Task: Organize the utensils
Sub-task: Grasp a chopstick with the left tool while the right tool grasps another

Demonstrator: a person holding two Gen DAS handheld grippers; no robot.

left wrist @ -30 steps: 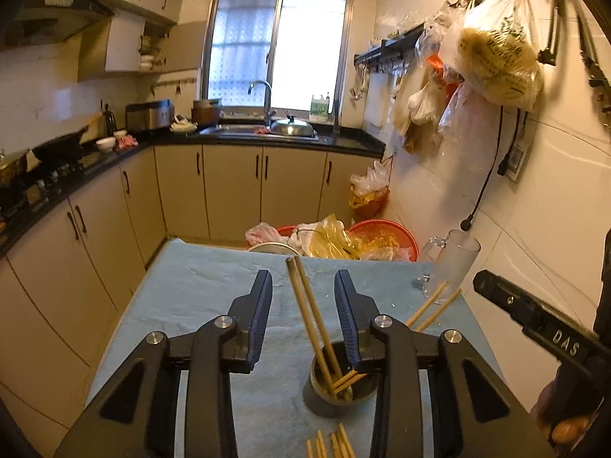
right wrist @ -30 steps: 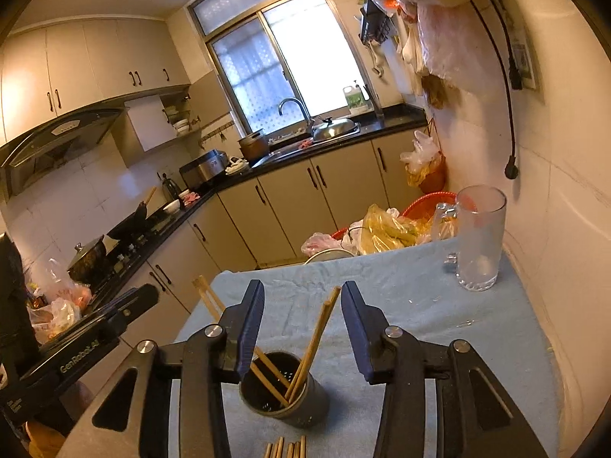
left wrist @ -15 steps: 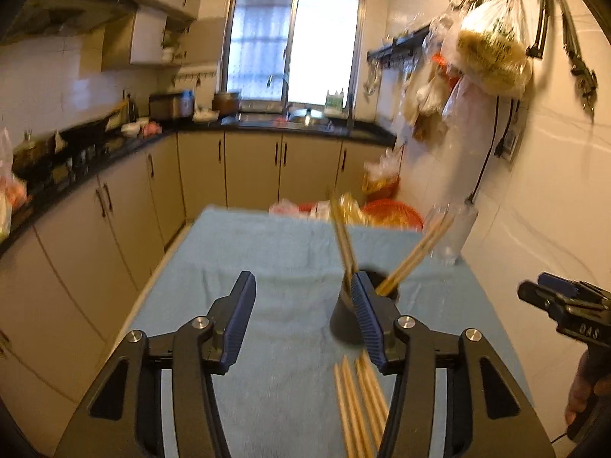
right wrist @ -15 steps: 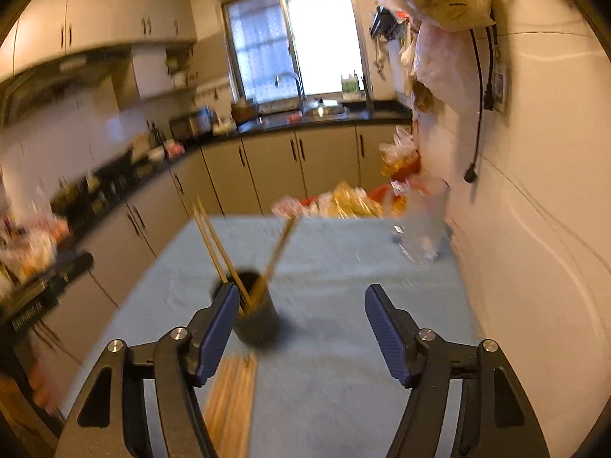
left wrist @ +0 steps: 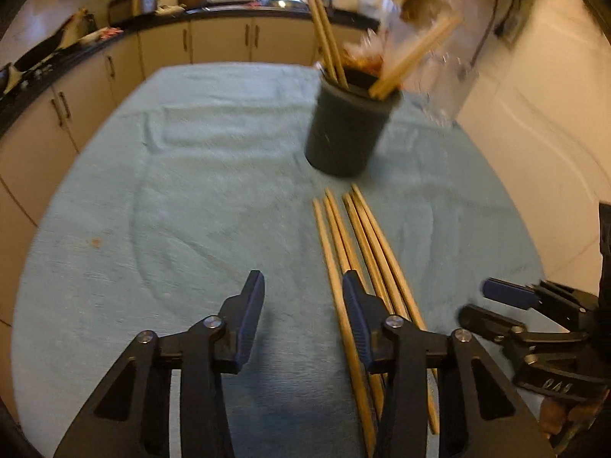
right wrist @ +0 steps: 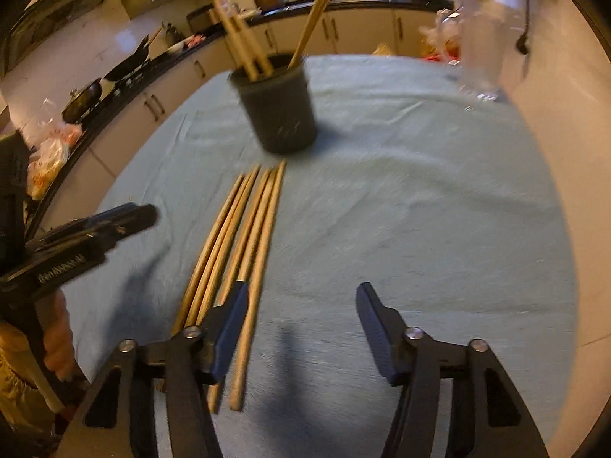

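Observation:
A dark round cup [left wrist: 349,126] [right wrist: 278,110] stands on the blue-green cloth [left wrist: 191,191] and holds several wooden chopsticks [left wrist: 324,34] [right wrist: 244,45] leaning out. Several loose chopsticks [left wrist: 359,259] [right wrist: 236,252] lie side by side on the cloth in front of the cup. My left gripper [left wrist: 303,324] is open and empty, low over the cloth, its right finger over the loose chopsticks. My right gripper [right wrist: 301,332] is open and empty, its left finger over the same chopsticks. Each gripper shows in the other's view [left wrist: 508,305] [right wrist: 95,225].
A clear glass mug [right wrist: 481,49] [left wrist: 443,87] stands at the far right of the table by the tiled wall [left wrist: 553,95]. Kitchen cabinets [left wrist: 229,45] and a dark counter run behind and to the left. The cloth-covered table [right wrist: 420,210] ends at the cabinets' side.
Both grippers have pulled back from above the cup and dropped low toward the near end of the table. The loose chopsticks now lie right at the fingers. Both jaws are wider open.

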